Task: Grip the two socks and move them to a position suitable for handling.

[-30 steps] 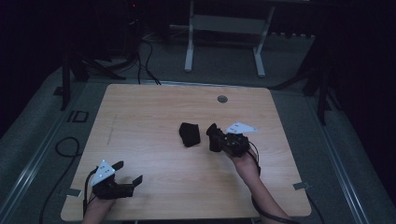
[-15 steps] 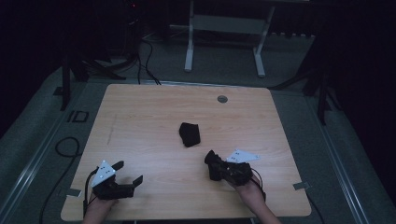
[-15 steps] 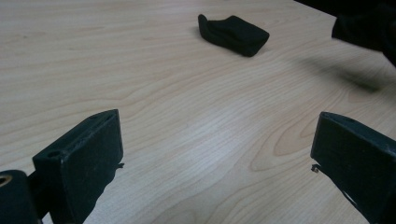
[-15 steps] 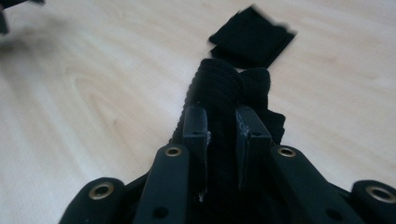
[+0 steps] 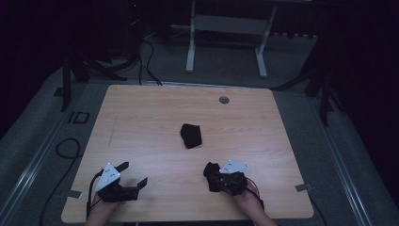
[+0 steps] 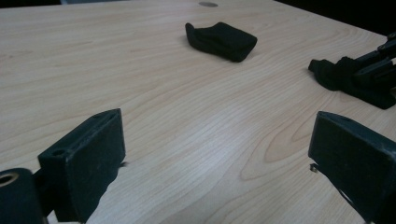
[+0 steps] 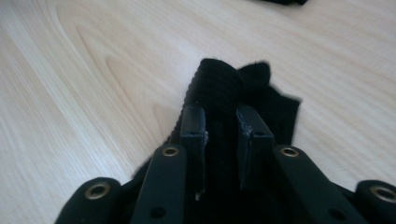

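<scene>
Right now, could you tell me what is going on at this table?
A person works two handheld grippers at a wooden table. The right gripper is clamped on a black cloth near the table's front edge. The left gripper rests open near the front left corner, holding nothing. A second, folded black cloth lies alone mid-table.

Ribbed black cloth [image 7: 219, 88], matt pale wood-grain table [image 5: 141, 117]

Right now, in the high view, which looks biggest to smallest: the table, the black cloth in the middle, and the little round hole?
1. table, by far the largest.
2. folded black cloth in the middle.
3. round hole near the far edge, smallest; it sits farther from the camera, but the gap is plain.
</scene>
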The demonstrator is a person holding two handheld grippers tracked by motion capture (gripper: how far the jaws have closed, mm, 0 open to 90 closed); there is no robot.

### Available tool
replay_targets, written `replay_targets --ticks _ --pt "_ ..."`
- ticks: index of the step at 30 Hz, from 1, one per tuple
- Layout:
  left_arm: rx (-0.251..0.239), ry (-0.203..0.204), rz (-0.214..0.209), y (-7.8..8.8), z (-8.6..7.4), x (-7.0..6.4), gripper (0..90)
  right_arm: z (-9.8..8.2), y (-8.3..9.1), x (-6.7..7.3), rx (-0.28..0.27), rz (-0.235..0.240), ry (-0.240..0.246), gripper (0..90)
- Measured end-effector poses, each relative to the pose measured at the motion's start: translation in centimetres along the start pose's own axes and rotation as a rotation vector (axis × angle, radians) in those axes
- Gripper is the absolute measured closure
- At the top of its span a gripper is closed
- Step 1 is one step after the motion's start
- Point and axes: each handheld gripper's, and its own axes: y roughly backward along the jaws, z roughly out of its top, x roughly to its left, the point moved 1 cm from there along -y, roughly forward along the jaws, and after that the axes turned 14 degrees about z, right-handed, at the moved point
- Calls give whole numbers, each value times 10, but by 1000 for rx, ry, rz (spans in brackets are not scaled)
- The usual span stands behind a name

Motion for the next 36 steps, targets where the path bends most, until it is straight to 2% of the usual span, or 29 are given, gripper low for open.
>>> replay_targets --ticks 3,5,6,8,11,12,14,16,18,19,22,23,27,29,31,33,36 --pt "-8 3 -1 0 1 -1 43 -1 -1 1 -9 -9 9 735" --pt "-4 26 2 0 2 -1 43 -2 0 0 -16 -4 -6 706" --pt "9 39 0 -1 2 -2 43 -1 0 1 -11 1 2 673" --pt "37 47 6 -2 2 -4 43 1 3 2 8 10 -3 553" --pt "70 63 -34 -5 4 -9 43 6 15 4 -28 20 -25 448" --pt "80 55 -55 -6 6 -14 51 8 20 5 -42 26 -29 409" --pt "87 22 -60 -8 8 -22 57 11 32 4 -68 -16 -28 377" --pt "94 -17 -83 -12 11 -32 66 12 40 0 -86 -14 -64 333" --pt "99 -43 -105 -17 14 -42 66 12 40 -2 -94 -7 -86 324" --pt "102 -48 -116 -20 14 -45 67 11 35 -2 -78 -2 -84 316" --pt "125 -48 -178 -30 17 -61 68 8 21 -2 -34 -15 -74 313" --pt "132 -58 -185 -32 17 -64 72 6 14 -4 -11 -24 -77 313" --pt "162 -72 -251 -43 21 -77 79 3 5 -6 30 -34 -67 349" --pt "181 -78 -270 -48 22 -81 150 3 4 -6 62 -61 -25 441" --pt "196 -79 -294 -52 23 -83 151 3 5 -8 63 -76 -13 539" --pt "225 -88 -303 -57 23 -86 162 2 5 -9 53 -80 -11 596" --pt "251 -91 -311 -65 23 -89 170 2 5 -7 63 -81 23 683"
